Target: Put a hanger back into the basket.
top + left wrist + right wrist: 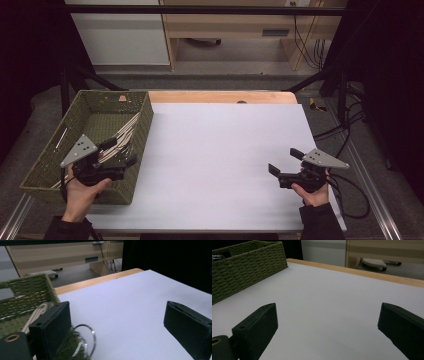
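Left gripper [121,151] hangs over the near right corner of the green woven basket [47,187], jaws wide apart and empty, above the pale sticks [125,131] lying inside. Judging by that, the drop-off looks done. Right gripper [283,161] hovers open over the bare white tabletop [215,160]. From the left gripper view, metal rings [86,340] show at the basket's edge, too small to make out from above.

High view: fixed overhead, looks fwd and down on white table [220,165]. 2 gripper views sit low, close to tabletop, facing across it; all 3 share green basket [142,125] and table.
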A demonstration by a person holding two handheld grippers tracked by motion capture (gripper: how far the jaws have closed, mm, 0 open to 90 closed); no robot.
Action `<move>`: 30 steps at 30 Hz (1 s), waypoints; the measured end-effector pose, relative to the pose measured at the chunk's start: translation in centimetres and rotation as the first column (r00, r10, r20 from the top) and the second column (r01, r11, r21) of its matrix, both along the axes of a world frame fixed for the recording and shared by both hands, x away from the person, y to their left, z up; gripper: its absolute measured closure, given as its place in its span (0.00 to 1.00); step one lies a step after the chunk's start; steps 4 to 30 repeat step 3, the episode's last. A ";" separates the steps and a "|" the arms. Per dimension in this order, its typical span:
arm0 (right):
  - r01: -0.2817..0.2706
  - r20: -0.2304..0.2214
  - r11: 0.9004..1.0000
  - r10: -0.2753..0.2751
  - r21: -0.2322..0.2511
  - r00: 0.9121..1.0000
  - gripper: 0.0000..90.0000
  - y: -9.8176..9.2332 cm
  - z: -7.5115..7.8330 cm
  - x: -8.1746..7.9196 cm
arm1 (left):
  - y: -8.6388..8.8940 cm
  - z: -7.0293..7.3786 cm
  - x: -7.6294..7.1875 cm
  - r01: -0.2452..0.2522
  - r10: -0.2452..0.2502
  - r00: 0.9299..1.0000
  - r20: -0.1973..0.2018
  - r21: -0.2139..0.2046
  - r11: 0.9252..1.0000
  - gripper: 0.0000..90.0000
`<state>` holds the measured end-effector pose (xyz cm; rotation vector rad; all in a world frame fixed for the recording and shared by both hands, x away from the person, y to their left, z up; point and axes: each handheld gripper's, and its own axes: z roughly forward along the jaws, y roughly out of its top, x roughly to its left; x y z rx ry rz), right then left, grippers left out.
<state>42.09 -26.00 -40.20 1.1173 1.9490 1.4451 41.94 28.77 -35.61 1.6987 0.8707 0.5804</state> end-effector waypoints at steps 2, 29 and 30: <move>0.001 0.004 1.000 -0.001 0.005 1.000 0.04 -0.2 0.2 -0.1 | -0.6 -0.3 -0.1 0.008 -0.008 1.000 -0.002 -0.007 1.000 0.08; 0.001 0.007 1.000 -0.001 0.008 1.000 0.04 -0.3 0.2 -0.1 | -0.9 -0.5 -0.2 0.012 -0.012 1.000 -0.004 -0.013 1.000 0.08; 0.001 0.007 1.000 -0.001 0.008 1.000 0.04 -0.3 0.2 -0.1 | -0.9 -0.5 -0.2 0.012 -0.012 1.000 -0.004 -0.013 1.000 0.08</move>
